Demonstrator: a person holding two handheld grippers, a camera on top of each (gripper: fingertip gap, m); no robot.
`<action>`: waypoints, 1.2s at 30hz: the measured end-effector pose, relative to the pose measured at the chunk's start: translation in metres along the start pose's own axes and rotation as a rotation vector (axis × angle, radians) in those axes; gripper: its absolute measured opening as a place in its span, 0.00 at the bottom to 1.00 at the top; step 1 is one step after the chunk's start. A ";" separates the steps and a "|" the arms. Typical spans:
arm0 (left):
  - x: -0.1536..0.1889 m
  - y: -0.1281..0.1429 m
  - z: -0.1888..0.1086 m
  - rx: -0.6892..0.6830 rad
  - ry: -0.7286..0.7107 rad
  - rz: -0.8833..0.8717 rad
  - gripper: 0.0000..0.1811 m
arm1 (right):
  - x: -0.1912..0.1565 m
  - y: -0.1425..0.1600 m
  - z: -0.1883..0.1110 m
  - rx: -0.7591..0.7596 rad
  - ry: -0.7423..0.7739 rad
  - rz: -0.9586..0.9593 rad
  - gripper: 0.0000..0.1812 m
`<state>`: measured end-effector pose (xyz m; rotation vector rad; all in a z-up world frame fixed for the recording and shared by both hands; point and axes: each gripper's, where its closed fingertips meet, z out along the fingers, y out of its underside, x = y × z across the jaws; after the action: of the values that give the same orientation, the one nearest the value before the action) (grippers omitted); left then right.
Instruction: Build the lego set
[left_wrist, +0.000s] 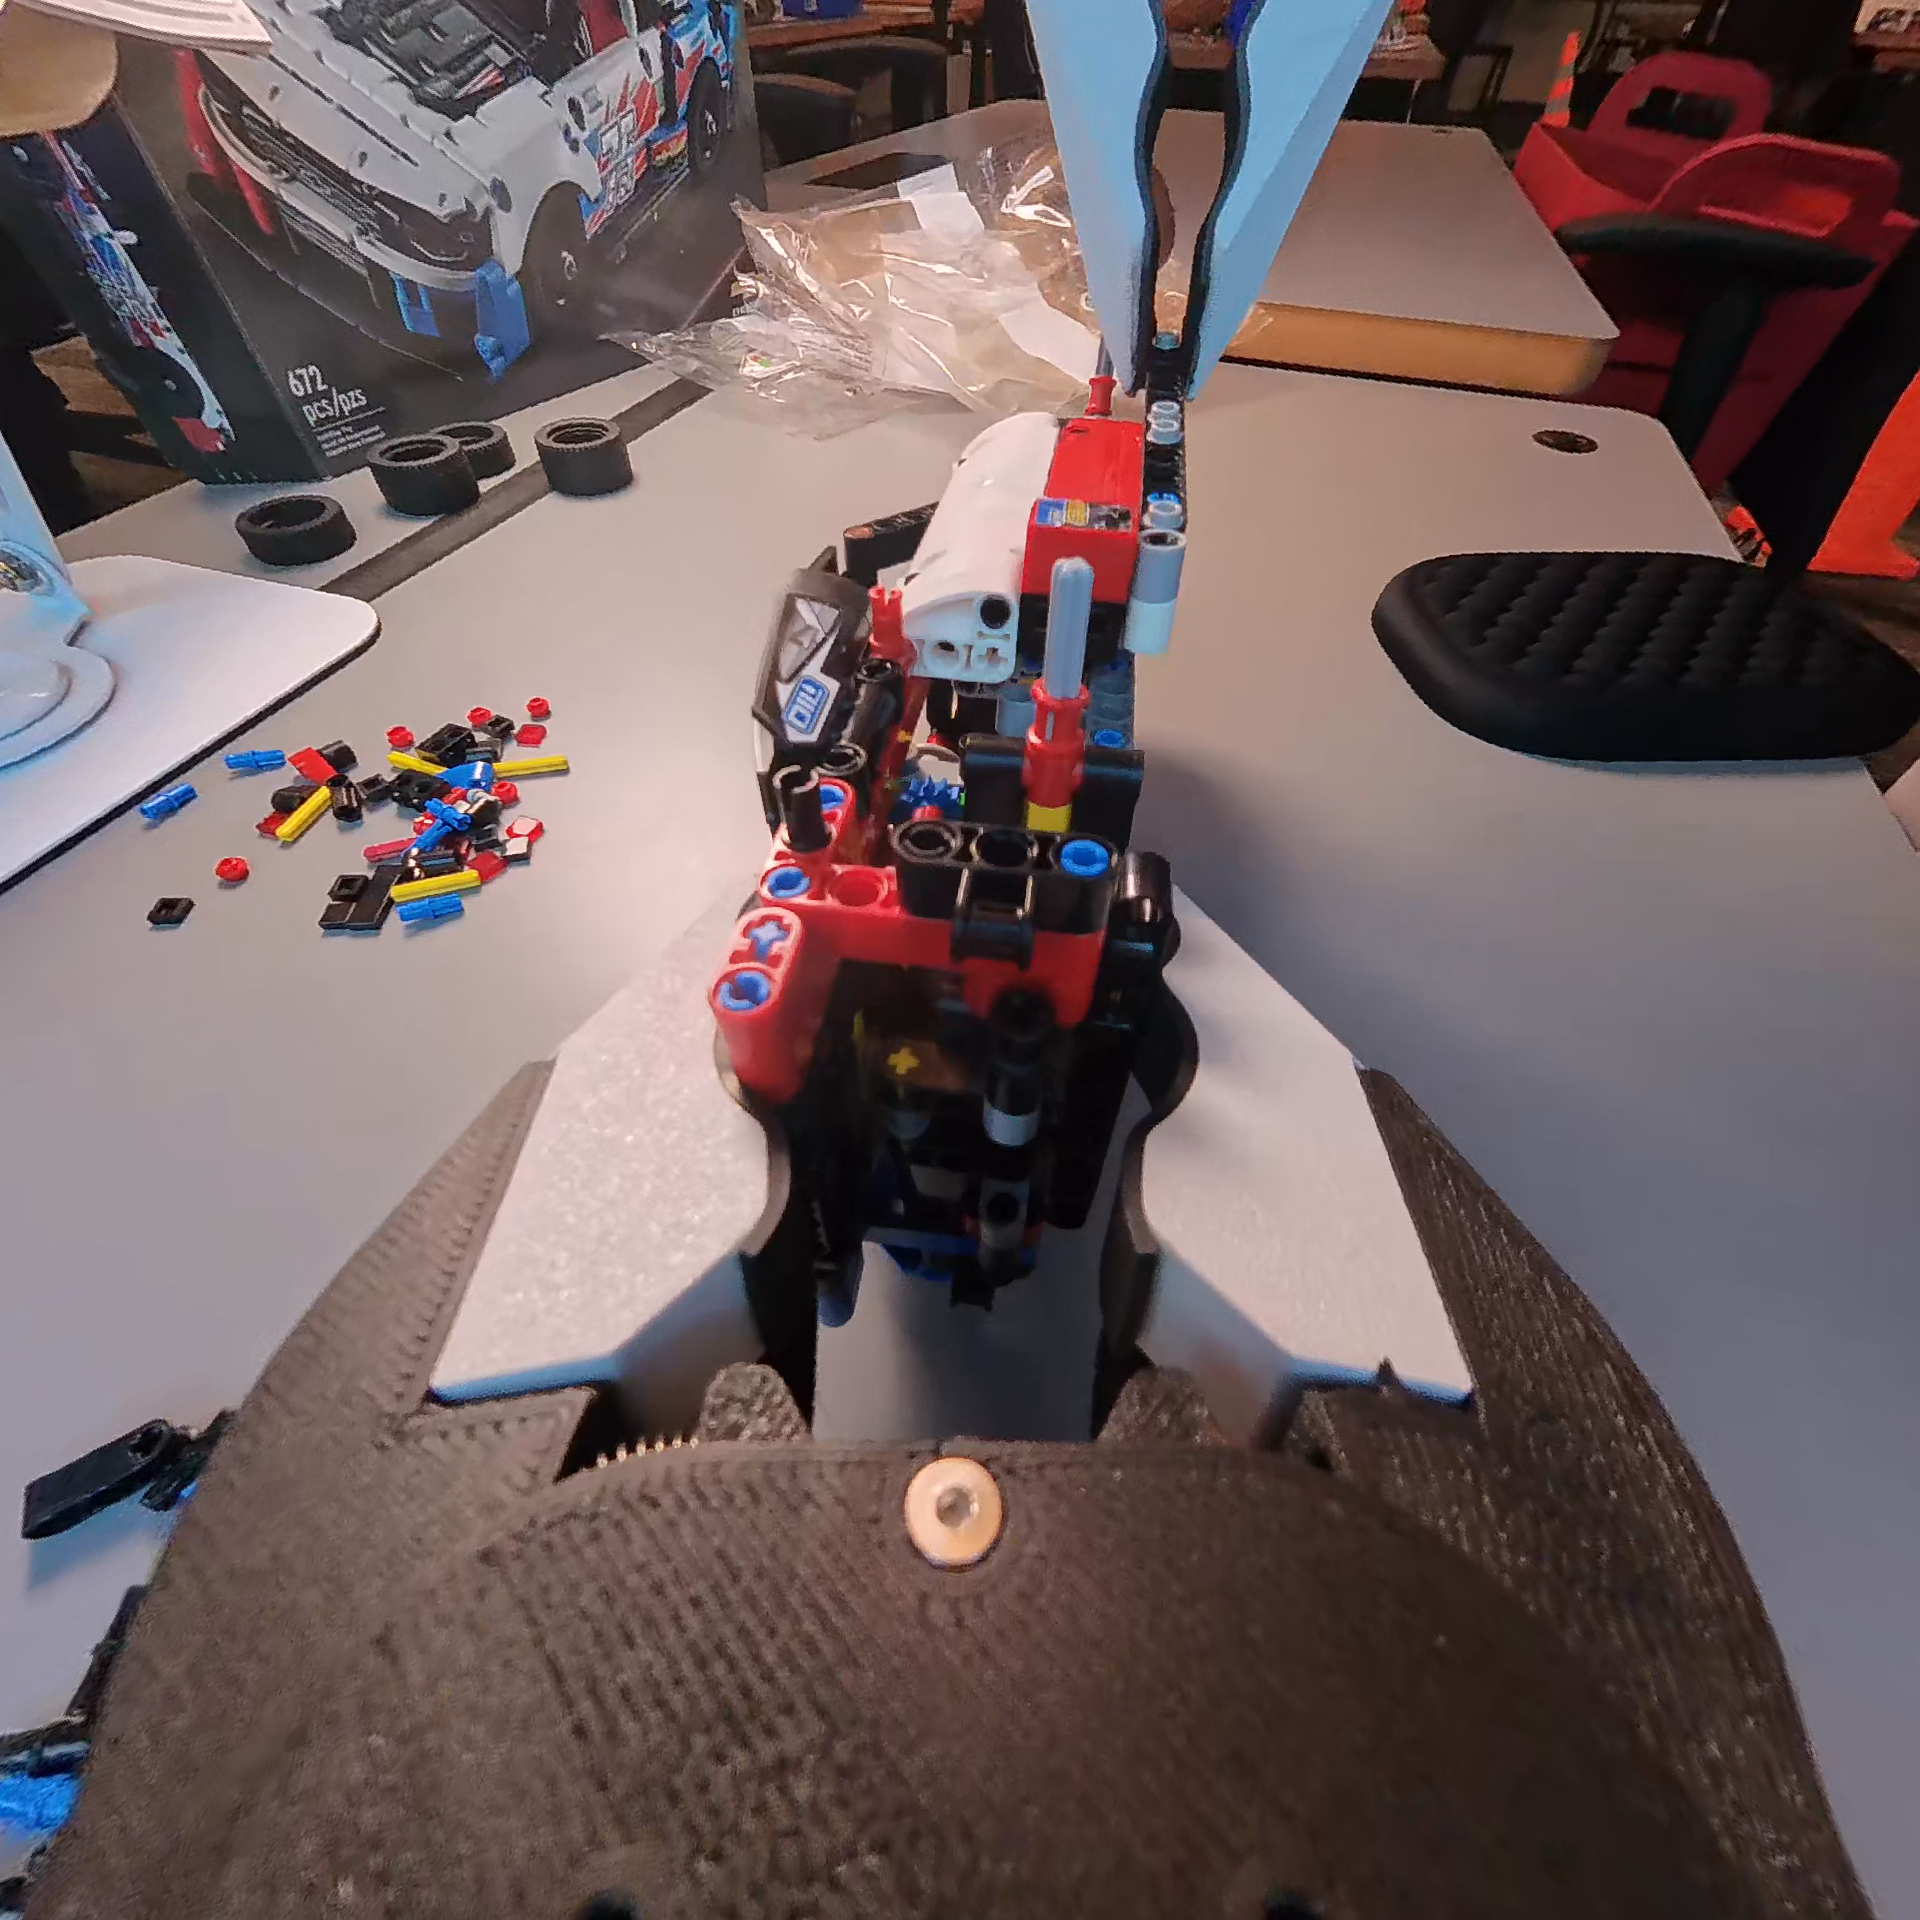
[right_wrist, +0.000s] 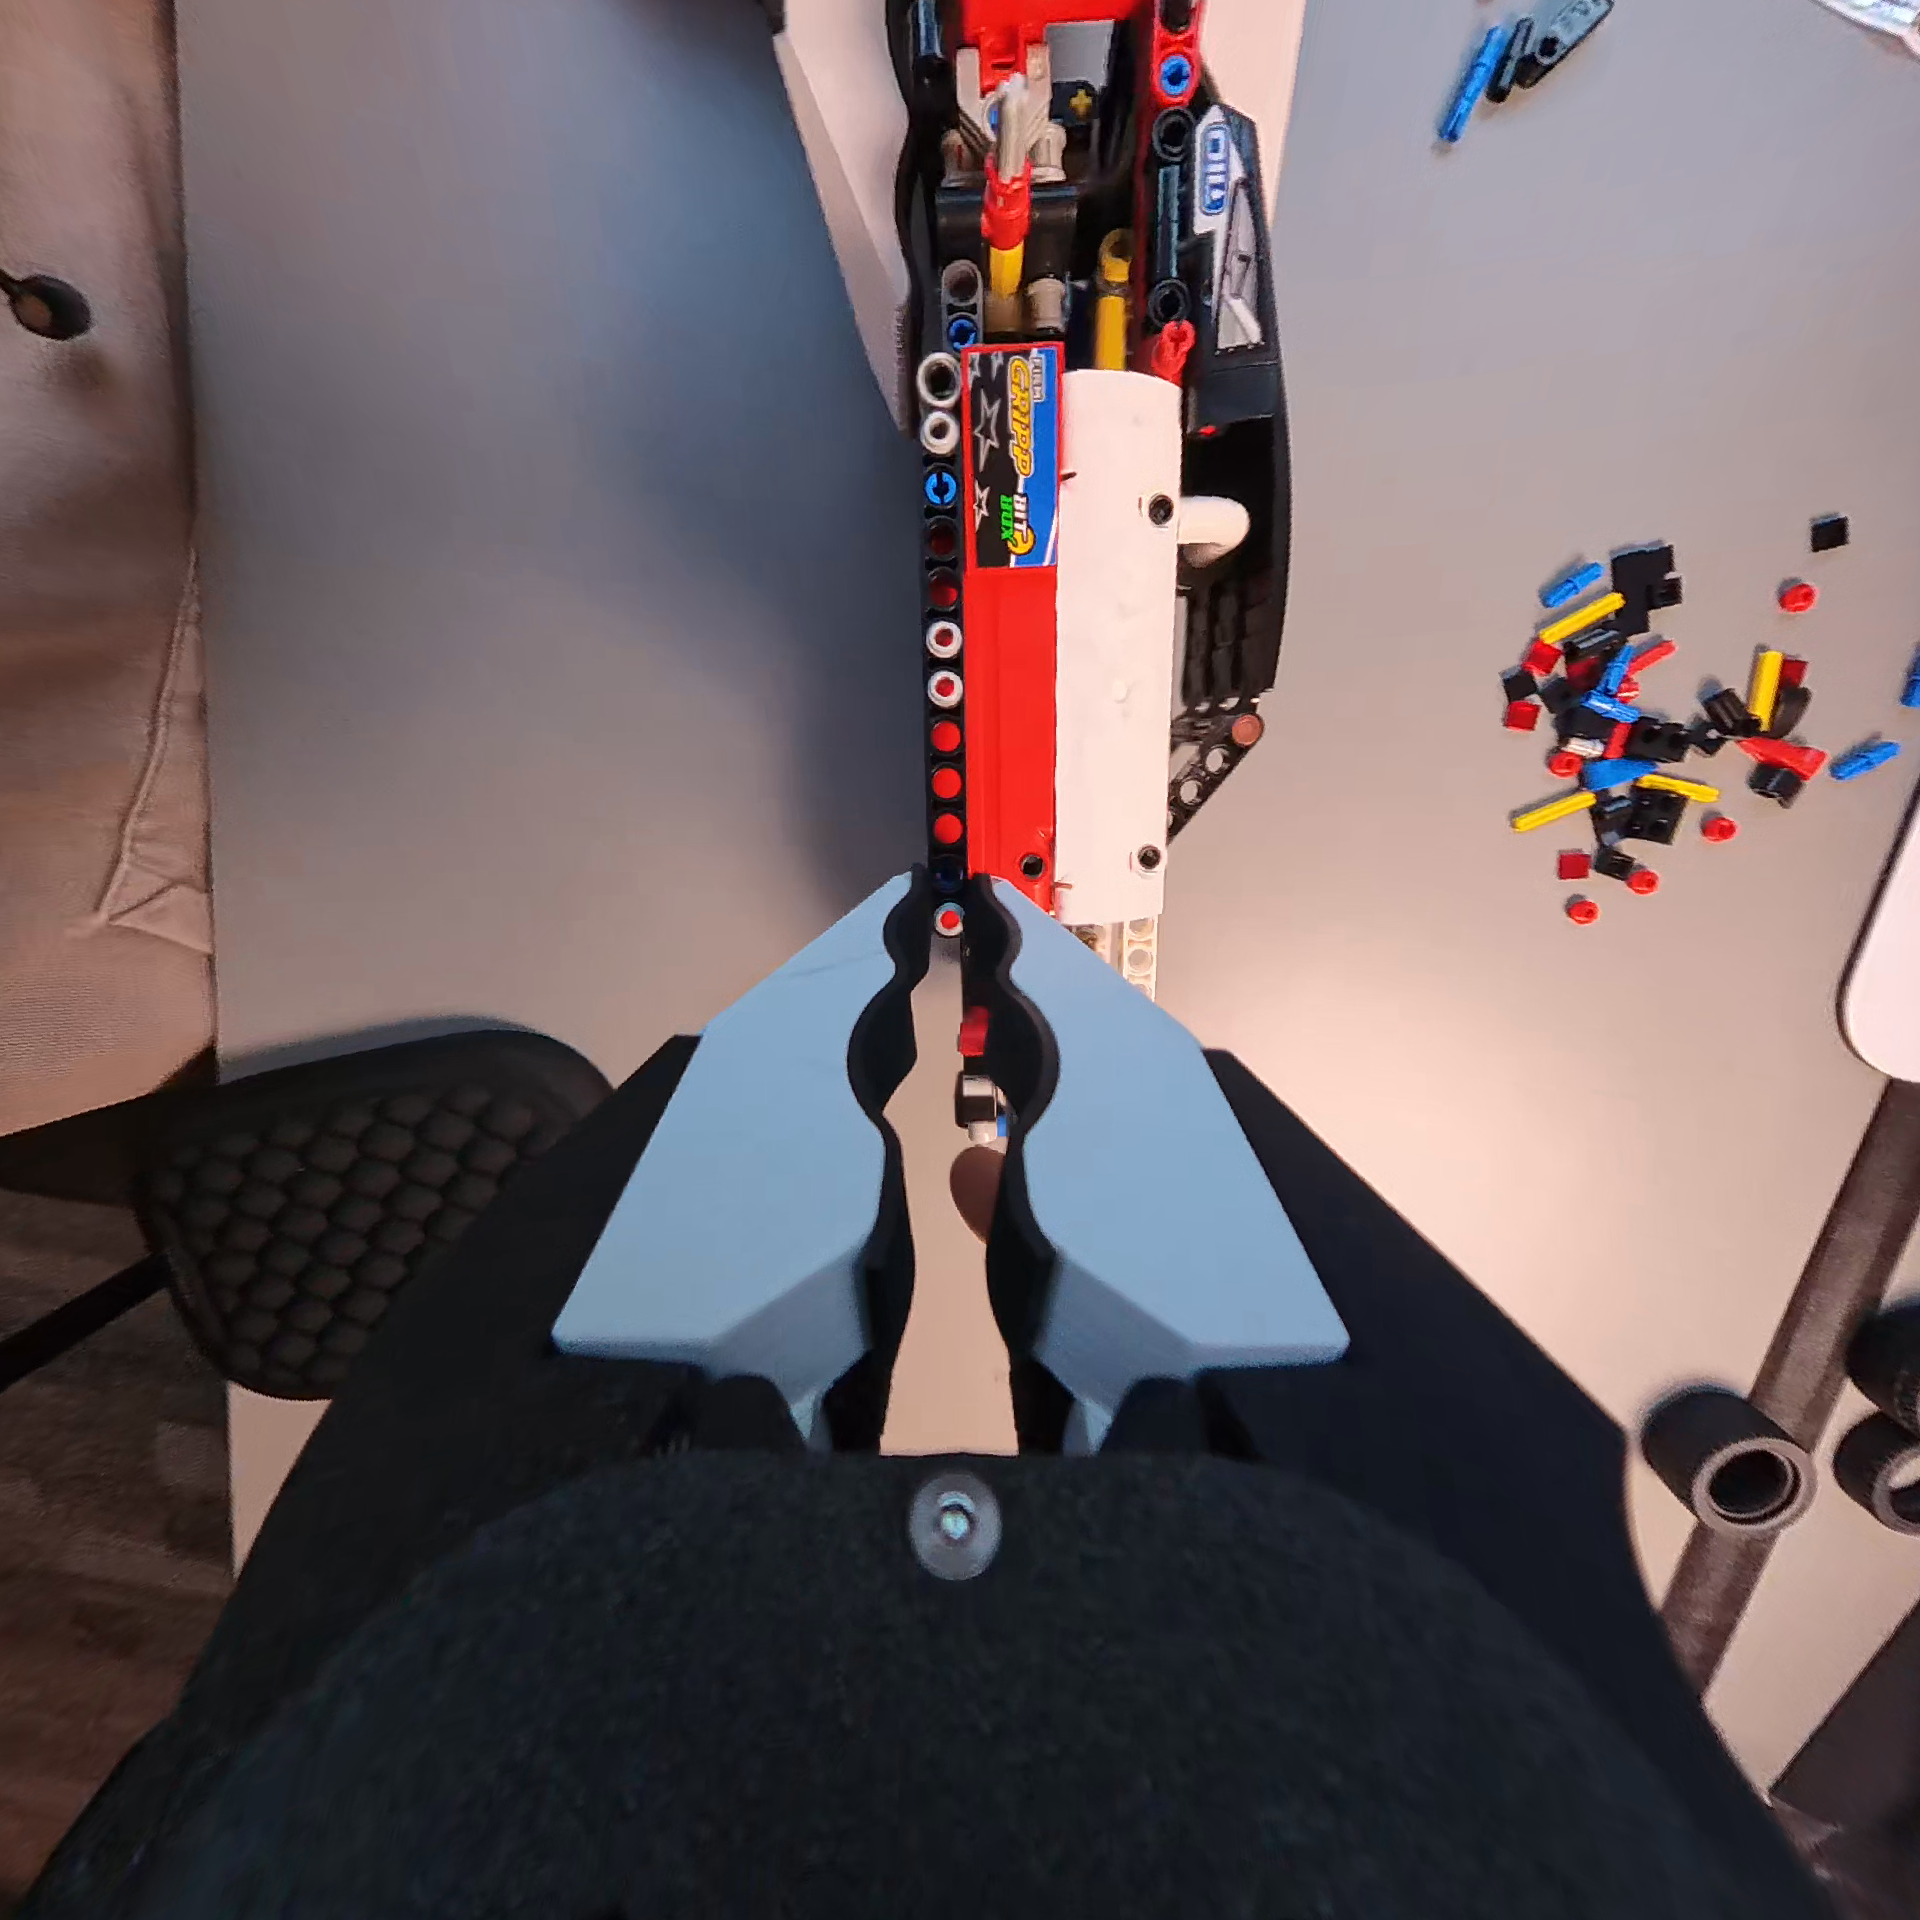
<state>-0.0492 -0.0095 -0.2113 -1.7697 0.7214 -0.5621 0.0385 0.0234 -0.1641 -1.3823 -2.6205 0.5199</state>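
The half-built lego car (left_wrist: 997, 727), a long frame of red, black and white parts, lies between both grippers above the grey table (left_wrist: 1455, 935). My left gripper (left_wrist: 951, 987) is shut on its near end, fingers pressing both sides. My right gripper (left_wrist: 1166, 358) comes in from the far side and is shut on the tip of the car's black holed beam (left_wrist: 1166, 457). In the right wrist view my right gripper (right_wrist: 948, 906) clamps that beam (right_wrist: 943, 665) at its end, and the car (right_wrist: 1081, 582) stretches away toward a left-gripper finger (right_wrist: 842, 177).
A pile of small loose pieces (left_wrist: 416, 810) (right_wrist: 1652, 727) lies left of the car. Several black tyres (left_wrist: 426, 473) (right_wrist: 1735, 1465), the set's box (left_wrist: 416, 229) and empty plastic bags (left_wrist: 914, 281) sit behind. A black chair (left_wrist: 1642, 655) (right_wrist: 343, 1195) stands at the table's edge. The left gripper's tips are roughly 12 cm from the right gripper's.
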 end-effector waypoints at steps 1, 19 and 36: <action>0.000 0.000 0.000 0.000 0.000 -0.001 0.37 | 0.002 0.000 0.000 -0.009 0.018 -0.013 0.02; 0.007 0.002 -0.009 0.024 -0.019 0.141 0.37 | -0.013 -0.009 0.003 0.052 0.177 -0.154 0.07; 0.018 -0.001 -0.003 0.005 -0.225 0.280 0.38 | -0.026 0.002 0.001 1.585 -0.048 1.384 0.33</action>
<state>-0.0382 -0.0237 -0.2088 -1.6587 0.7907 -0.1729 0.0545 0.0023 -0.1648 -1.8739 -0.1595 1.9419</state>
